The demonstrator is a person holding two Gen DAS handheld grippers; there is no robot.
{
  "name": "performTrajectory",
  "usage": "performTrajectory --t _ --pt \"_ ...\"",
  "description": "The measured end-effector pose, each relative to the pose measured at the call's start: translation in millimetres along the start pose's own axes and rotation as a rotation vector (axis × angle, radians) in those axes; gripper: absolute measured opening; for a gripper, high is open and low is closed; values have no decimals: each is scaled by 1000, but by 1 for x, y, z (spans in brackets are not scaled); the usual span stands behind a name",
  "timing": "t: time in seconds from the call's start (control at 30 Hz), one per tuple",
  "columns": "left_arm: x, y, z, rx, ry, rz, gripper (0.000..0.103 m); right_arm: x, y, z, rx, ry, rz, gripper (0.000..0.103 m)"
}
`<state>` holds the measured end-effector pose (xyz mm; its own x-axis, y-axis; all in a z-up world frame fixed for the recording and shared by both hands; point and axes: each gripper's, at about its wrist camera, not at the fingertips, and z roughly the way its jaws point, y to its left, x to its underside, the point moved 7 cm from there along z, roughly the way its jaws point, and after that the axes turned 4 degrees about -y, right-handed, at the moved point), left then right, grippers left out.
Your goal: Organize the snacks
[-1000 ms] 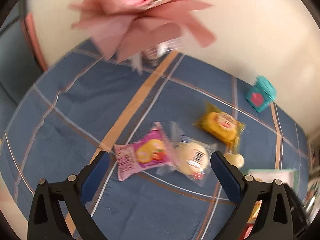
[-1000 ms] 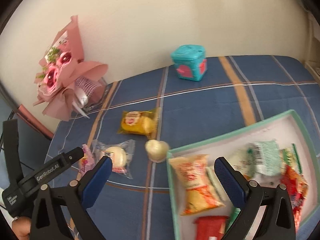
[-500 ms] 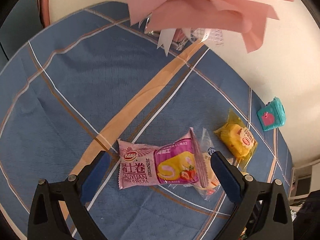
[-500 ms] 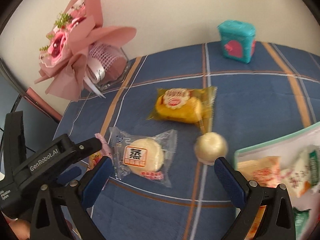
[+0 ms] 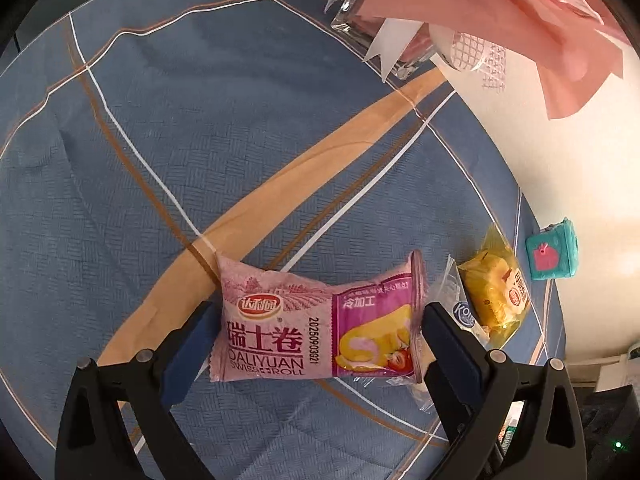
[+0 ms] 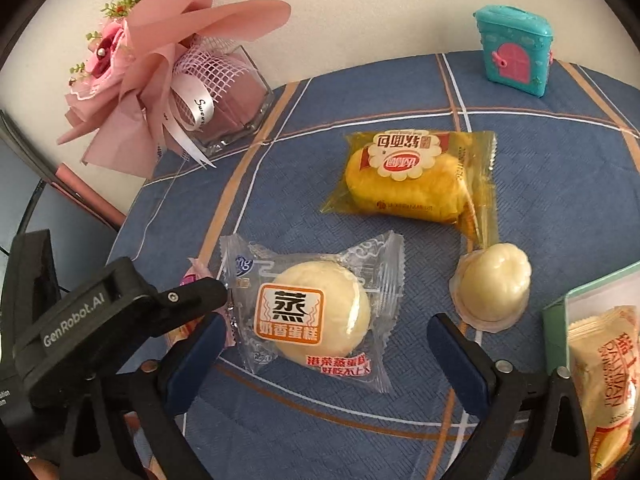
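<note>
A pink Swiss-roll packet [image 5: 316, 336] lies on the blue checked cloth [image 5: 200, 140]. My left gripper [image 5: 316, 344] is low over it, open, with one pad at each end of the packet. A clear packet with a pale steamed cake [image 6: 316, 312] lies between the fingers of my right gripper [image 6: 320, 348]. Its jaws are closing and stand clear of the wrapper. Beyond it lie a yellow cake packet [image 6: 412, 176] and a pale jelly cup [image 6: 494, 284]. The left gripper's black finger [image 6: 192, 300] reaches in just left of the steamed cake.
A green-rimmed tray [image 6: 556, 308] holding snack packets sits at the right edge. A pink bouquet in a glass vase [image 6: 224, 96] stands at the back left by the wall, and a teal toy box [image 6: 514, 52] at the back right. The cloth's left edge drops off near the bouquet.
Both grippers have come down closer to the cloth. The left one rolled and now straddles the pink packet. The right one swung left from the tray to the steamed cake packet.
</note>
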<state>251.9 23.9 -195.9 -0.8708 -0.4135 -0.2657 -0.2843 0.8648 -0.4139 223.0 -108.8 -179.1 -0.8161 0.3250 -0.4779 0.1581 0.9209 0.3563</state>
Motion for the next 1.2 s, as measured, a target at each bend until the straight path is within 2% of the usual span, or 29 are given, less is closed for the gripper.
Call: performTrajectory --t 0.17,0.33,0.4,0.6,0.93,1.2 --pt "2 2 -1 -17 -5 -3 93 0 0 1 1 1 4 81" --pt "6 4 -10 -5 -14 -12 84 -2 -3 -10 2 -2 -1 72" --pt "8 4 -14 -6 -19 -11 81 -2 -5 -15 1 1 2 64" --pt "21 -2 -25 11 -14 -29 80 -2 -14 -38 24 4 -1 61" --pt "50 -30 -53 22 -33 31 80 1 -28 -93 29 -19 28 59" --pt "67 -49 -91 45 -94 88 80 13 -38 -144 20 -63 62 59"
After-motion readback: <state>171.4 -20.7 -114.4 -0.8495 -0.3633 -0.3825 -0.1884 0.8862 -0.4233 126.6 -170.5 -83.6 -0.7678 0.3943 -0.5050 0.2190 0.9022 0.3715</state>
